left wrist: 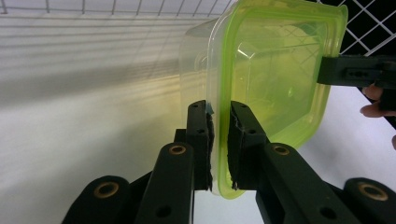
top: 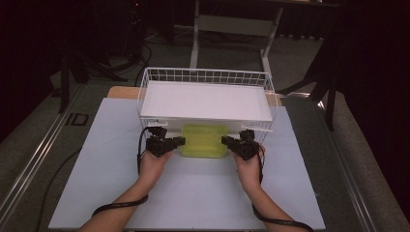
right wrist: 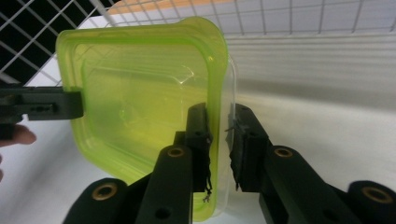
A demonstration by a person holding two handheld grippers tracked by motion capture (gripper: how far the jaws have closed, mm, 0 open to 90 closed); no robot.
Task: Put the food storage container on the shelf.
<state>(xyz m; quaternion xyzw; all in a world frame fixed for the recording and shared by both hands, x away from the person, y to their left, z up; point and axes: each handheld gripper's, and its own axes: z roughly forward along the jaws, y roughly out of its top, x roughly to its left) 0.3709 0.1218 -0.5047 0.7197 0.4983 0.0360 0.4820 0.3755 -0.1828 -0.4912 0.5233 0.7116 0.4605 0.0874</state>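
Note:
A yellow-green lidded plastic container (top: 204,140) sits low over the white table sheet, just in front of the wire basket. My left gripper (top: 181,140) holds its left edge and my right gripper (top: 225,140) its right edge, jaws pointing inward at each other. In the left gripper view the container (left wrist: 275,70) has its green rim clamped between my left gripper's (left wrist: 219,112) jaws, with the right gripper (left wrist: 350,72) on the far edge. In the right gripper view the right gripper (right wrist: 219,114) straddles the container's (right wrist: 140,93) rim and clear wall, and the left gripper (right wrist: 42,105) grips the opposite side.
A white wire basket (top: 208,70) with a flat white liner stands right behind the container, its front wall nearly touching it. The white table sheet (top: 193,193) stretches toward the person, whose forearms and cables cross it. Dark floor and table legs lie beyond.

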